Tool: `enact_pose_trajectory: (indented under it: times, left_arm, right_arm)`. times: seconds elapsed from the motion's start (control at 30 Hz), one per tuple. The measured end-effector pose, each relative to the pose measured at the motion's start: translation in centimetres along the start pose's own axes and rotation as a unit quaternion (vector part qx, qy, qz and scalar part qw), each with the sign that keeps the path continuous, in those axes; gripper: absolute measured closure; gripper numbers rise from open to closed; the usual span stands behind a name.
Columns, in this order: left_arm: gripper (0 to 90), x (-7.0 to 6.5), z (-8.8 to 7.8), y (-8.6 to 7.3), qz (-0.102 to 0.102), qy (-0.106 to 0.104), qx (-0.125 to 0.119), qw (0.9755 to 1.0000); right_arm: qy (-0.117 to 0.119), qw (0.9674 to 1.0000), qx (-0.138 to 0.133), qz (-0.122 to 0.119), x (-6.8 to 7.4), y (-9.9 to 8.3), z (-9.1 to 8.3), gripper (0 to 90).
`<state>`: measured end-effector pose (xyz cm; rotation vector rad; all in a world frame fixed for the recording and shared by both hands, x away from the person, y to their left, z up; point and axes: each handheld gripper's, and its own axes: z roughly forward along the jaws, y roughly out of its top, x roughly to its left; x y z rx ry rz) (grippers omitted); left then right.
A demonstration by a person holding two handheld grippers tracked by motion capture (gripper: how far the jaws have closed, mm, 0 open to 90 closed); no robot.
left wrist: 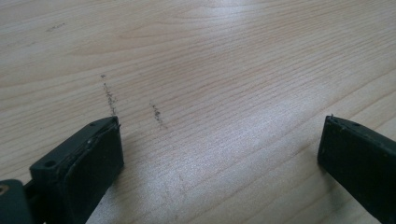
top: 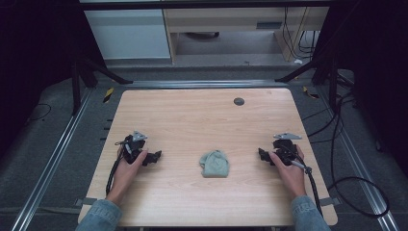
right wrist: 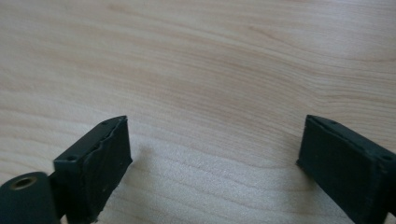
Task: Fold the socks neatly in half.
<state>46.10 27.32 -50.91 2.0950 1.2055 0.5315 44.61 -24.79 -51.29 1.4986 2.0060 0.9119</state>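
A crumpled grey-green cloth (top: 215,163) lies on the wooden table (top: 202,120), near its front and between the two hands. My left gripper (top: 156,157) rests low at the left, pointing right toward the cloth and well apart from it. Its jaws stand wide open over bare wood in the left gripper view (left wrist: 219,140). My right gripper (top: 262,155) sits at the right, pointing left at the cloth, a short gap away. Its jaws are also wide open above bare wood (right wrist: 212,140). Nothing is held by either.
A small dark round grommet (top: 238,101) is set in the table near the far edge. Faint dark scuff marks (left wrist: 110,98) show on the wood ahead of the left jaws. Cables (top: 346,183) trail on the floor at the right.
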Motion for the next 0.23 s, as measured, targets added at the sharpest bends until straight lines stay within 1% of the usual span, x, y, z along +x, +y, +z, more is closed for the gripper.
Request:
enact_pose_trajectory:
  times: [0.03,0.07,0.13,0.2,0.23]
  left_arm:
    - [0.0,-0.03,0.01,0.0,-0.002,0.0,0.001,1.0]
    - [0.0,-0.03,0.01,0.01,-0.002,0.0,0.001,1.0]
    - [0.0,-0.02,0.01,0.02,-0.001,0.001,0.0,1.0]
    - [0.0,-0.11,0.03,0.07,-0.009,0.008,0.001,0.9999]
    - [0.0,-0.17,0.06,0.06,-0.016,0.011,-0.001,0.9998]
  right_arm:
    - [-0.004,0.9999,0.007,-0.012,0.36,0.03,0.11,5.0]
    - [-0.002,0.9998,0.008,-0.016,0.55,0.02,0.14,5.0]
    - [-0.003,0.9999,0.009,-0.009,0.88,0.01,0.11,4.4]
    - [-0.004,0.9999,0.009,-0.006,0.86,0.01,0.12,3.6]
    - [-0.007,0.9999,0.01,-0.004,0.86,0.02,0.12,3.0]
